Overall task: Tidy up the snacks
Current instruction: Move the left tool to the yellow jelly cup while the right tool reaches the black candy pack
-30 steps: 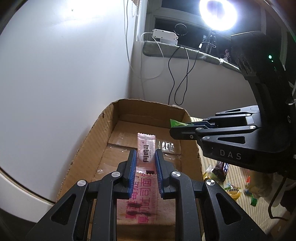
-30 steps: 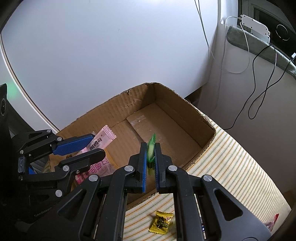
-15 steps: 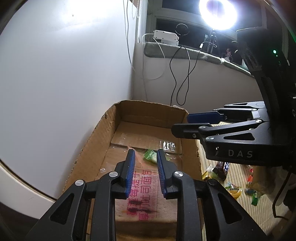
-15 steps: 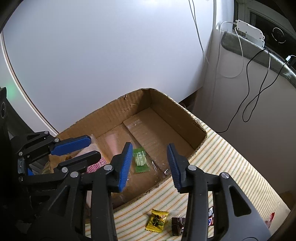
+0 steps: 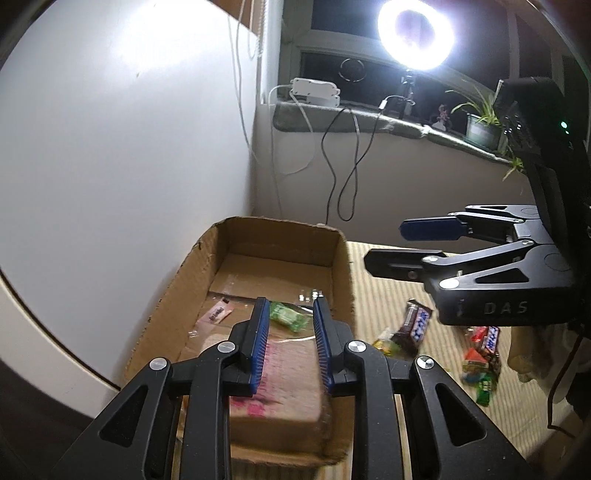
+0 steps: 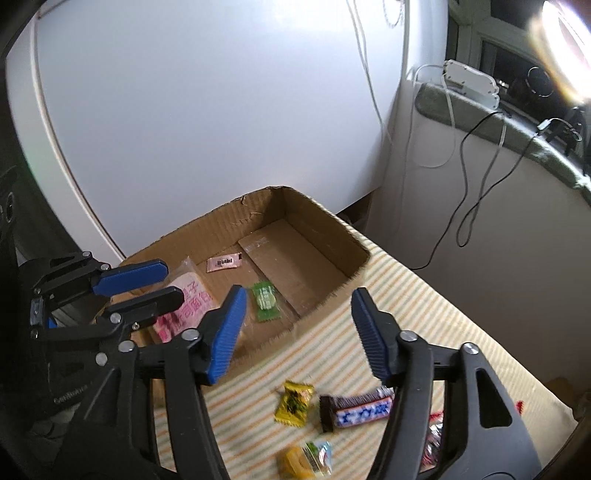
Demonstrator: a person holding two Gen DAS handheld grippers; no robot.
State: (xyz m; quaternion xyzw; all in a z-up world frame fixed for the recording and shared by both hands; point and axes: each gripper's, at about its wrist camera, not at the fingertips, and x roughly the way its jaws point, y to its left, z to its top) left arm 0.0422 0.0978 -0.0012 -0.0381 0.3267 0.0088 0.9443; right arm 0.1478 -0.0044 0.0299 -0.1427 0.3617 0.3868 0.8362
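Both claws are empty: right claw (image 6: 295, 332) opening wide, left claw (image 5: 290, 345) slightly parted. One cardboard box (image 6: 325, 225) holds three snacks: a large pink pack (image 6: 184, 299), partly hidden, a green candy (image 6: 266, 301), a small pink sachet (image 6: 224, 263). Blurred wrappers, perhaps six, lie on the striped table (image 6: 424, 295).

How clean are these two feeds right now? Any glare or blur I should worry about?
Left wrist view: the ring light blows out the top and glares off the wall; the pink packet in the cardboard box is smeared. Right wrist view: flare in the top right corner, the striped mat slightly blurred, fisheye bending the edges.
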